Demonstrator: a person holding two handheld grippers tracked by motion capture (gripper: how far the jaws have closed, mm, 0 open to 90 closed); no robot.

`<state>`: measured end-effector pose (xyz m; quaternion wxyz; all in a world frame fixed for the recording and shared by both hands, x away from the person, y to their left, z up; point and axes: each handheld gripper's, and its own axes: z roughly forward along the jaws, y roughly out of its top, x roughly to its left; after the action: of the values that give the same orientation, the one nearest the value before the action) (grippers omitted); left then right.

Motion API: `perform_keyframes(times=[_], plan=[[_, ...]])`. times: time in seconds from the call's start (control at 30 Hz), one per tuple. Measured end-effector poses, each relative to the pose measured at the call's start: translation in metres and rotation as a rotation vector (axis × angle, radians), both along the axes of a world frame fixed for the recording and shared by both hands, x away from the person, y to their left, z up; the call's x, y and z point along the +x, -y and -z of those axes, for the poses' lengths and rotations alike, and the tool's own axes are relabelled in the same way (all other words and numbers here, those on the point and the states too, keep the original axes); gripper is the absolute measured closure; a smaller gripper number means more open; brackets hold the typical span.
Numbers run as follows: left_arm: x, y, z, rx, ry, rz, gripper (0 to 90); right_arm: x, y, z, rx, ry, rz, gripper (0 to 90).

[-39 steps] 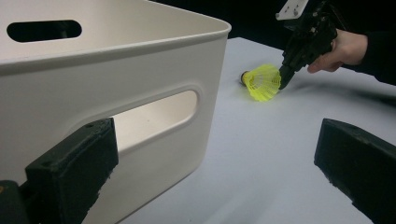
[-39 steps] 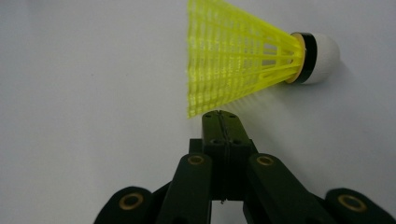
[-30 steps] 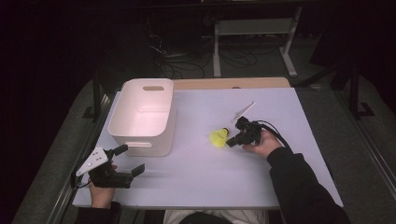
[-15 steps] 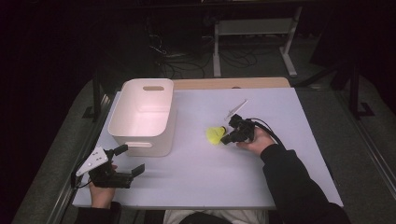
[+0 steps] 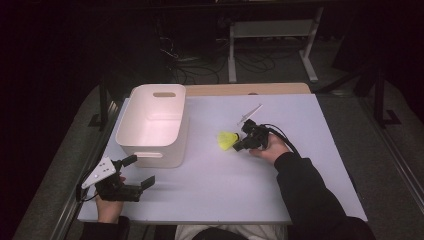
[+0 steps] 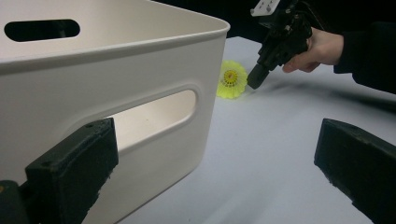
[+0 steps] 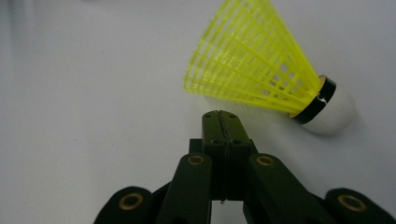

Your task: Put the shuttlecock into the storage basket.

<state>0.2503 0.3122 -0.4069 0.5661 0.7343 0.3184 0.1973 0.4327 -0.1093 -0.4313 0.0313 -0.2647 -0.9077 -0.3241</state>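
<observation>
A yellow shuttlecock [image 5: 228,140] with a white cork head lies on its side on the pale table [image 5: 300,115], right of the white bin [image 5: 150,125]. My right gripper [image 5: 239,146] is shut with nothing in it, its tip just beside the shuttlecock [image 7: 261,74]; in the right gripper view the closed jaws' tip [image 7: 220,116] sits right under the yellow skirt. The left gripper view shows that shuttlecock [image 6: 232,79] and the right gripper [image 6: 254,83] beyond the bin [image 6: 140,60]. My left gripper [image 5: 139,172] stands open near the table's front left, by the bin's near corner.
The white bin has slot handles and looks empty inside. A thin white stick [image 5: 250,113] lies on the table behind the right hand. A wooden strip [image 5: 245,89] borders the far edge, with dark floor, cables and a metal stand beyond.
The right hand and shut gripper moved a little to the left and farther away, and the shuttlecock shifted left with them. The left gripper stayed put.
</observation>
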Motion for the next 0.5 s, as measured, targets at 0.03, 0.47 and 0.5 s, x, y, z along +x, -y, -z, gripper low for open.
perform_keyframes(times=[0.03, 0.47, 0.5], plan=[[0.0, 0.0, 0.0, 0.0, 0.0, 0.0, 0.0, 0.001, 0.0, -0.001, 0.001, 0.002, 0.0, 89.2], [0.0, 0.0, 0.0, -0.001, -0.001, 0.001, 0.0, 0.012, -0.006, 0.002, 0.007, 0.002, 0.019, 89.2], [0.0, 0.0, 0.0, 0.0, -0.001, 0.0, 0.0, 0.013, -0.006, 0.001, 0.009, 0.001, 0.022, 89.2]])
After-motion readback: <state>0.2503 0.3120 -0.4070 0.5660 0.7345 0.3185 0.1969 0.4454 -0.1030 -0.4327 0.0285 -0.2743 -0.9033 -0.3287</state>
